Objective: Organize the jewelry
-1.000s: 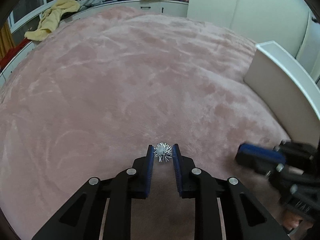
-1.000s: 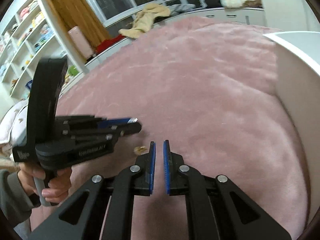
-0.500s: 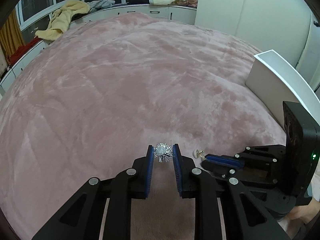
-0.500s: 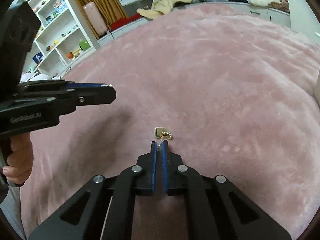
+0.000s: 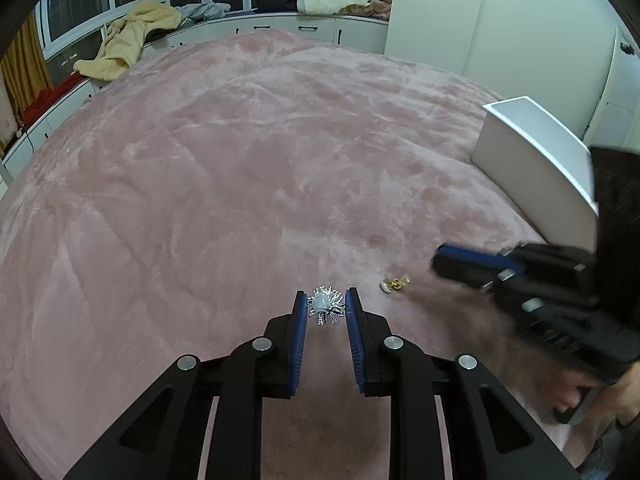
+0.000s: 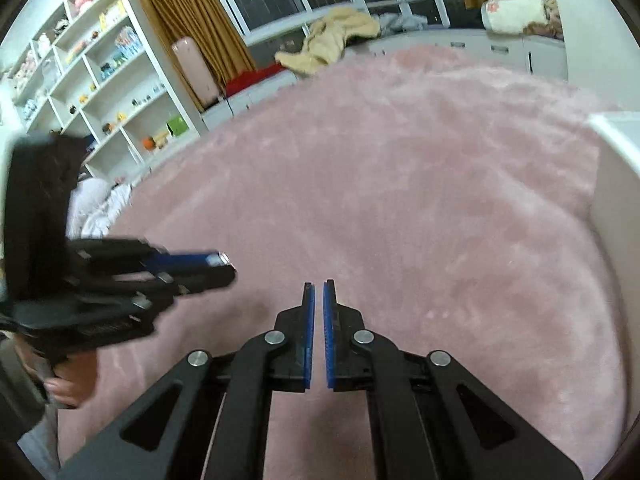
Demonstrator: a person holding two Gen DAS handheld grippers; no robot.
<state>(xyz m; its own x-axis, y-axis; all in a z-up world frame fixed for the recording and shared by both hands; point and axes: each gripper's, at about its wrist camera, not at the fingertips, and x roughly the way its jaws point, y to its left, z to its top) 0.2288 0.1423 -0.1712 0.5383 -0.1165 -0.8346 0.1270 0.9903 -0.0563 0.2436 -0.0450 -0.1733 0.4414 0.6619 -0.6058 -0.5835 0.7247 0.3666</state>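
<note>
My left gripper (image 5: pixel 326 300) is shut on a spiky silver brooch (image 5: pixel 325 305), held between its blue pads just above the pink plush blanket (image 5: pixel 240 184). A small gold earring (image 5: pixel 394 282) lies on the blanket to the right of it. My right gripper (image 6: pixel 318 291) has its jaws nearly together with a thin gap and nothing between them. It also shows blurred in the left wrist view (image 5: pixel 472 259), just right of the earring. The left gripper shows blurred in the right wrist view (image 6: pixel 192 266).
A white open box (image 5: pixel 536 156) stands on the blanket at the right; its wall also shows in the right wrist view (image 6: pixel 616 184). White shelves (image 6: pixel 92 80) with small items, a window bench with a yellow garment (image 5: pixel 128 40) and a white wardrobe (image 5: pixel 460 12) lie beyond.
My right gripper was closed around the gold earring half a second ago. It has now pulled back to the right, empty, and the earring lies on the blanket. The left gripper still holds the brooch.
</note>
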